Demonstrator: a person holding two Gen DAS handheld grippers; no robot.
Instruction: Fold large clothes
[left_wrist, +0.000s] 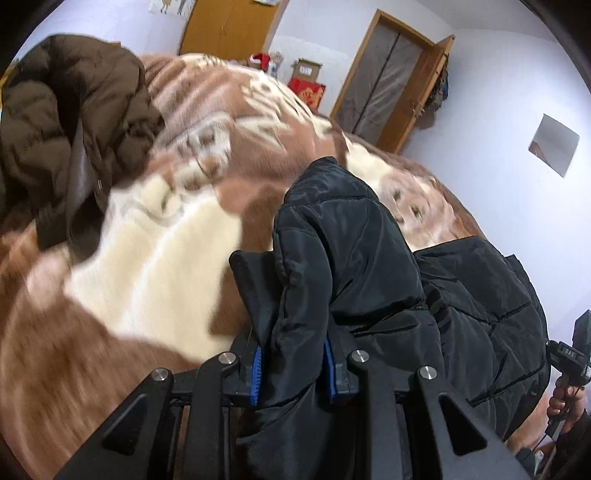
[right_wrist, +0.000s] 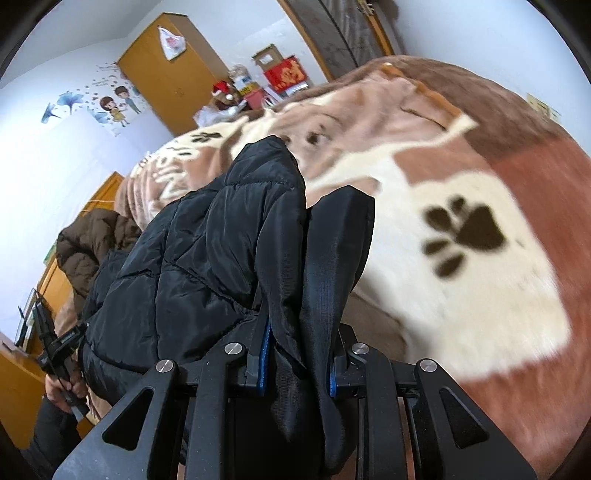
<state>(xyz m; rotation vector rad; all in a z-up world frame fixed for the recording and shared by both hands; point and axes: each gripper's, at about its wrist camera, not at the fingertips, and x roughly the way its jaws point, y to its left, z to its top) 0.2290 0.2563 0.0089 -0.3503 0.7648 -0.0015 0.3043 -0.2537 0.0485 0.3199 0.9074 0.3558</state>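
Observation:
A black quilted puffer jacket (left_wrist: 369, 266) hangs between my two grippers above the bed. My left gripper (left_wrist: 295, 291) is shut on a bunched edge of it; the fabric fills the jaws and covers the right finger. In the right wrist view the same jacket (right_wrist: 207, 251) drapes to the left, and my right gripper (right_wrist: 299, 266) is shut on another edge of it. A brown puffer jacket (left_wrist: 62, 125) lies crumpled on the bed at far left; it also shows in the right wrist view (right_wrist: 88, 243).
The bed is covered by a brown and cream plush blanket (left_wrist: 147, 266) with paw prints (right_wrist: 465, 236). A wooden wardrobe (right_wrist: 170, 70), boxes (right_wrist: 284, 74) and a doorway (left_wrist: 384, 85) stand beyond the bed. The other hand-held gripper shows at each view's edge (left_wrist: 569, 362).

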